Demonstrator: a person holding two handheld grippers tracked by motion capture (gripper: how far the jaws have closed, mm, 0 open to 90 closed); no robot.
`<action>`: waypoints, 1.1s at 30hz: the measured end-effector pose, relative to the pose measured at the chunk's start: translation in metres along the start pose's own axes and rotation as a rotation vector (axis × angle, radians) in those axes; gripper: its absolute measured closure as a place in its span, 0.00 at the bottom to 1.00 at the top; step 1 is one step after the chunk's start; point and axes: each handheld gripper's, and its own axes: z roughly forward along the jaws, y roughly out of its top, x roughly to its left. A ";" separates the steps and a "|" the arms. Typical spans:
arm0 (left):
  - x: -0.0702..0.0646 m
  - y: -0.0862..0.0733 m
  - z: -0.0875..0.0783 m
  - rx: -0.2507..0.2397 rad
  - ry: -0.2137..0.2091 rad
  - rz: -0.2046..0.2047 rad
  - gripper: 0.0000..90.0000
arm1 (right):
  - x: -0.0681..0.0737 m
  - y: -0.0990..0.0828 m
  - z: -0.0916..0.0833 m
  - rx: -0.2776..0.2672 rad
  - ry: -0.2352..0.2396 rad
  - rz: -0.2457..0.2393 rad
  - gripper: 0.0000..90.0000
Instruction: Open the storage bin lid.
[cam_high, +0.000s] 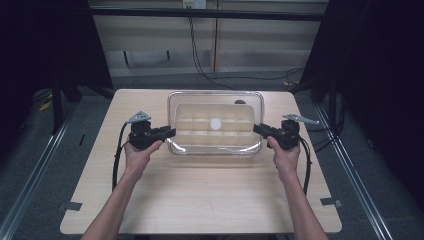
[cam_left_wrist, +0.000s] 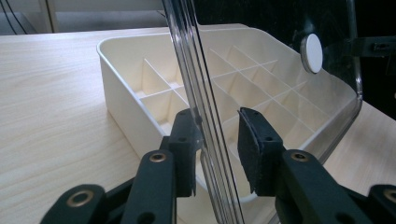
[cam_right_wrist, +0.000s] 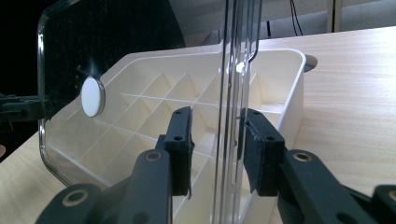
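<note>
As the two forearms come in from the near edge of the worktop (cam_high: 200, 200) and spread slightly apart, each hand carries its tongs level and pointed inward at a clear lid (cam_high: 216, 123). The left tongs (cam_high: 170, 133) meet the lid's left edge and the right tongs (cam_high: 257, 129) its right edge, cables trailing back along both wrists.

In the left gripper view the lid's rim runs edge-on between the jaws: one pad lies against it, while a gap remains between the rim and the other pad. In the right gripper view the rim also stands between the jaws, with a gap on each side, so neither pair clamps the lid.

The lid hangs over a cream compartment tray (cam_high: 215, 142) that sits on the middle of the worktop, toward its far half. A white round knob (cam_high: 215, 123) marks the lid's centre. In the left gripper view the lid (cam_left_wrist: 261, 56) tilts up off the tray (cam_left_wrist: 140, 88), its far edge clear of the rim.

Bare wood lies open on the near half and beside each hand. Beyond the far edge, cables cross the floor.
</note>
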 end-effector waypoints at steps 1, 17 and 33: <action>0.000 0.000 0.000 -0.001 -0.001 -0.004 0.76 | 0.000 0.000 0.000 0.000 -0.003 -0.004 0.73; -0.007 0.003 -0.006 0.005 -0.001 0.012 0.82 | 0.006 0.002 -0.013 -0.024 -0.003 -0.033 0.75; -0.016 0.010 -0.027 -0.016 -0.013 0.052 0.84 | 0.018 0.009 -0.023 -0.046 0.033 -0.054 0.76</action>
